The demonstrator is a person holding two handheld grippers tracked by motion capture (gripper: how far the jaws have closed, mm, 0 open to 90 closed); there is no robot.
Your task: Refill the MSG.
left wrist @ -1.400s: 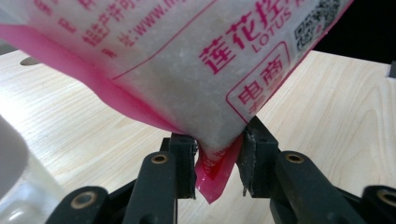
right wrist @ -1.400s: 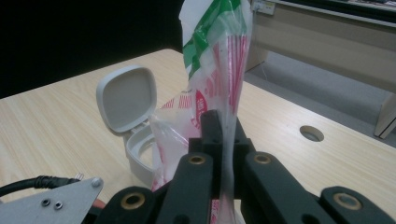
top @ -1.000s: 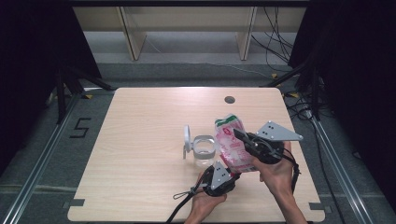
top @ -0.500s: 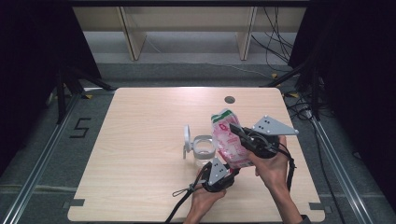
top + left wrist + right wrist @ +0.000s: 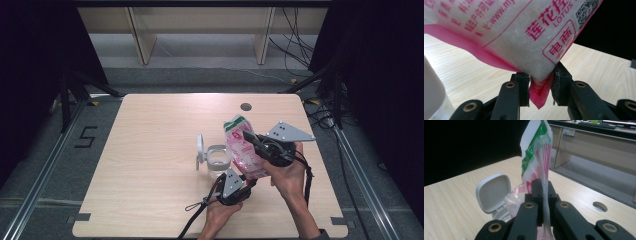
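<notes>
Glossy plastic bag (image 5: 244,147), grainy white contents; clear plastic container (image 5: 218,157); matt pale wood table (image 5: 150,150).

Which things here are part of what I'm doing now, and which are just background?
In use:
- pink-printed plastic bag of white grains, clamped by both hand-held grippers: left at a bottom corner, right higher up
- clear container with open white flip lid

Just there:
- round hole in the wooden tabletop
- wooden shelving

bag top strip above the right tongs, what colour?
Green and white, on the bag, with pink stripes just below. Clearest in the right gripper view.
</notes>
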